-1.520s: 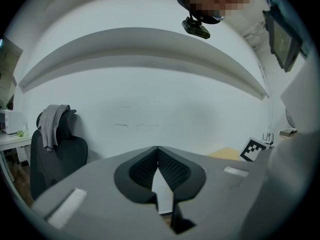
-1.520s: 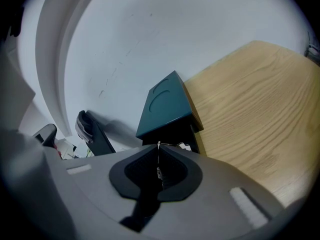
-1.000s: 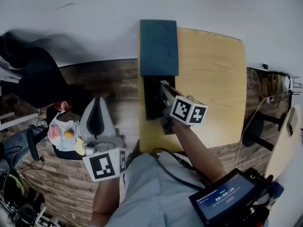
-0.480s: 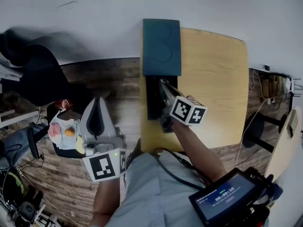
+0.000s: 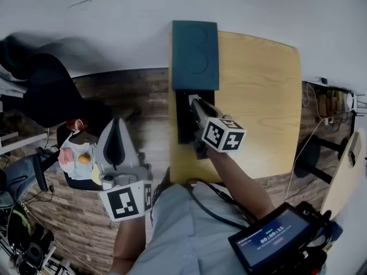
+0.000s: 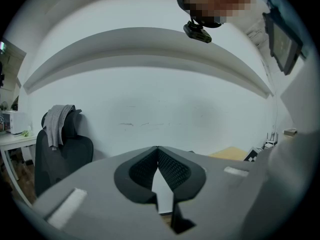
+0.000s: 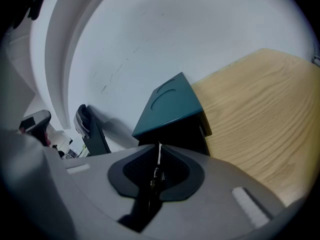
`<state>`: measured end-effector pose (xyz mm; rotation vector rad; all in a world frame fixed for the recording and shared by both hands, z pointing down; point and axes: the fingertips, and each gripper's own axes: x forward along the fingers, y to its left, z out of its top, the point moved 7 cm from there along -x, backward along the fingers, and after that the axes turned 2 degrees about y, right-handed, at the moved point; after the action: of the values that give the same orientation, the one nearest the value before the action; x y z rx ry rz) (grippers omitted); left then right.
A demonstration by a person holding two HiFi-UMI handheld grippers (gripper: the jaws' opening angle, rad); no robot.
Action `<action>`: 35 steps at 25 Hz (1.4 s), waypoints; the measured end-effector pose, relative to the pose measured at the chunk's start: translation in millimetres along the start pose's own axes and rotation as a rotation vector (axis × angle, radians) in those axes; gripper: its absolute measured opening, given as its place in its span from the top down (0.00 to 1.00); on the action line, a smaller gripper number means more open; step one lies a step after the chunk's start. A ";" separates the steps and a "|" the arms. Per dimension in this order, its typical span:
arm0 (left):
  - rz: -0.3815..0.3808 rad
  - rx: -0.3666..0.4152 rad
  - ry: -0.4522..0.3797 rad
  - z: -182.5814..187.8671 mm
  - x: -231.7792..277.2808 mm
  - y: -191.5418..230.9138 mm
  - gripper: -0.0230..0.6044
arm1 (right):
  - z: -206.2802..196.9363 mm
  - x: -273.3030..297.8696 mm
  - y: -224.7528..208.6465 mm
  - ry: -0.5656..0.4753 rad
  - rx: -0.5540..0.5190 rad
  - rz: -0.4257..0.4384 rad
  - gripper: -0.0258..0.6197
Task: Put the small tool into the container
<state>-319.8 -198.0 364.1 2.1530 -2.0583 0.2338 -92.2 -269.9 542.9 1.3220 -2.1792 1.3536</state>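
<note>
One step left: right gripper [image 7: 159, 149] is opening on the tool [image 7: 154, 180] over the container [image 5: 182, 125], needing full release; left gripper [image 6: 158, 151] closed, empty

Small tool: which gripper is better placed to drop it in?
Right. The right gripper is over the open container, jaws opening with the small tool between them; the left gripper hangs off the table.

A teal lid [image 5: 195, 56] at the wooden table's [image 5: 258, 96] far left corner half covers a black container [image 5: 184, 125]. The right gripper [image 5: 194, 102] reaches over the uncovered part, jaws opening with a thin small tool [image 5: 191, 98] between them. The left gripper [image 5: 118, 126] hangs beyond the table's left edge.
</note>
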 end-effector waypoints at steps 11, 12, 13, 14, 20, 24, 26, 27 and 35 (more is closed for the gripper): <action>-0.004 0.001 -0.013 4.9 -1.8 -1.8 0.94 | -6.6 6.3 9.2 0.090 -0.170 -0.029 0.80; -0.003 0.001 -0.014 5.1 -1.7 -1.4 0.95 | -6.7 6.9 9.9 0.096 -0.179 -0.030 0.79; -0.003 0.002 -0.015 5.3 -1.5 -1.0 0.95 | -6.8 7.5 10.5 0.101 -0.183 -0.031 0.78; -0.002 0.002 -0.015 5.6 -1.5 -0.5 0.94 | -6.8 8.2 11.0 0.109 -0.185 -0.031 0.77; 0.000 0.002 -0.015 6.3 -2.2 1.1 0.95 | -5.3 8.9 16.5 0.154 -0.195 -0.048 0.69; -0.001 0.001 -0.016 6.0 -1.8 0.1 0.95 | -0.9 7.2 19.0 0.166 -0.213 -0.060 0.67; -0.005 0.002 -0.016 5.5 -1.2 -0.6 0.95 | 0.0 7.0 20.1 0.173 -0.216 -0.059 0.67; -0.006 0.002 -0.015 5.2 -0.8 -0.7 0.95 | 0.1 6.9 20.5 0.176 -0.212 -0.056 0.67; -0.017 0.001 -0.014 2.9 2.3 -2.6 0.95 | 3.6 3.2 22.3 0.170 -0.214 -0.057 0.65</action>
<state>-317.1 -200.8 361.8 2.1780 -2.0477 0.2185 -110.9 -271.2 530.0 1.1377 -2.0886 1.1305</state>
